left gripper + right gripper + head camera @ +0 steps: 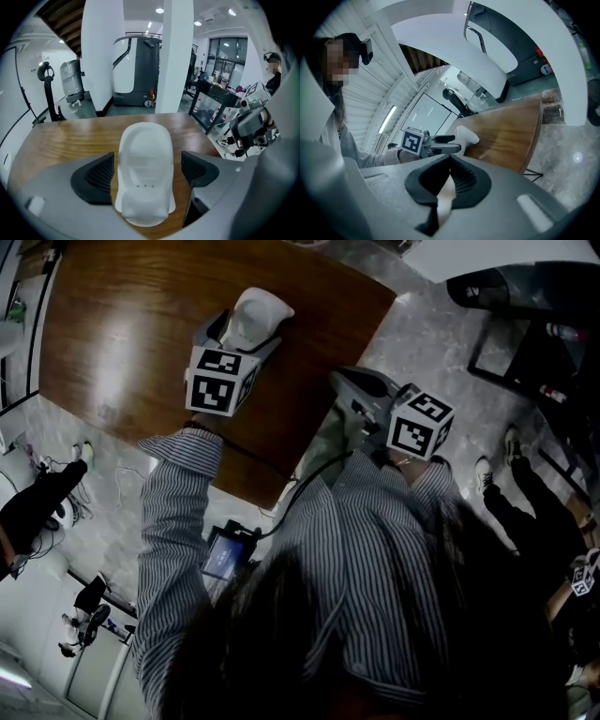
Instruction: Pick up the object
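**Left gripper view: my left claw stands wide around the white object**

Nearest to me, my left claw (146,171) is spread wide. Its two ribbed black pads (93,176) flank the white object (143,154), which lies lengthwise between them. The left-hand pad sits just beside the object's edge. On the other side a strip of wood shows between pad and object, so I am not squeezing it. The object is a smooth moulded shell, hollowed on top, with three small dots in a row low in the hollow. It appears to rest on the wooden table (70,136), near the edge closest to me.

Beyond the table stand two white pillars (174,56), with a dark and white machine (136,70) between them on the floor.

From the head view, the left claw reaches over the table top, and its marker cube (220,381) sits just ahead of my striped sleeve (173,484). My right claw (349,385) hangs off the table's corner, above the pale floor (441,343), well apart from the object.

From the right gripper view, that claw's jaws are drawn together with nothing between them. Past them, across the table's edge, I see the left claw and the object.
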Demonstrator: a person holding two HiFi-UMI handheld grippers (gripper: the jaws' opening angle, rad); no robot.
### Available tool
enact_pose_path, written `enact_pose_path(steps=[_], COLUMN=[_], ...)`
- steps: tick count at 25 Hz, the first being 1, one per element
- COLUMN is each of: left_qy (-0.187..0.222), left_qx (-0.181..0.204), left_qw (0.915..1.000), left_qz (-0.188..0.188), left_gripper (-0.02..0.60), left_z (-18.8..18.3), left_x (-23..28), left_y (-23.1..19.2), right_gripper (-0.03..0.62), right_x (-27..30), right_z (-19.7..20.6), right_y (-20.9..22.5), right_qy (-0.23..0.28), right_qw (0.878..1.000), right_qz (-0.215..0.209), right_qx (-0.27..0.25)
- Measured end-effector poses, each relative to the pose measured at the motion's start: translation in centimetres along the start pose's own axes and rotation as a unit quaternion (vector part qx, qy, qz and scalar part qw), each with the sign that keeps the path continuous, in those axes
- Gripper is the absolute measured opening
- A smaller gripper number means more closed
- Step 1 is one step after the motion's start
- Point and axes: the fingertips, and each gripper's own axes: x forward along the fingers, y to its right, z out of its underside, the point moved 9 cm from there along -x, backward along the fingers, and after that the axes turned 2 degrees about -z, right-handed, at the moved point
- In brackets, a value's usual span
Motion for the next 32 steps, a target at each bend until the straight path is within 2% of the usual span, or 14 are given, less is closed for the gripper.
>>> enact_pose_path(steps=[4, 9, 19, 27, 32], left_qy=[-0.014, -0.030, -0.035, -0.020, 0.035], left_qx=[0.010, 0.020, 0.012, -0.031, -0.077], left_qw=[0.9998, 0.9993, 0.9993, 0.9991, 0.9963], left_qz=[0.008, 0.000, 0.001, -0.018, -0.015], left_gripper=[0.445, 0.445, 0.448, 0.457, 0.457], left_z=[-0.2, -0.3, -0.2, 0.1, -0.4], left_x=[0.6, 1.6, 1.7, 1.2, -2.4], left_y=[0.0, -0.1, -0.3, -0.6, 0.4], right_gripper=[0.002, 0.002, 0.002, 0.002, 0.002], right_x=[-0.3, -0.8, -1.4, -0.6, -0.5], right_z=[0.0, -0.2, -0.6, -0.6, -0.7], right_y=[-0.4, -0.5, -1.0, -2.1, -4.9], right_qy=[0.004, 0.008, 0.020, 0.007, 0.003], right_qw=[1.000, 1.000, 1.000, 1.000, 0.999], right_qz=[0.004, 0.011, 0.017, 0.009, -0.014], right_qx=[0.002, 0.004, 0.003, -0.014, -0.039])
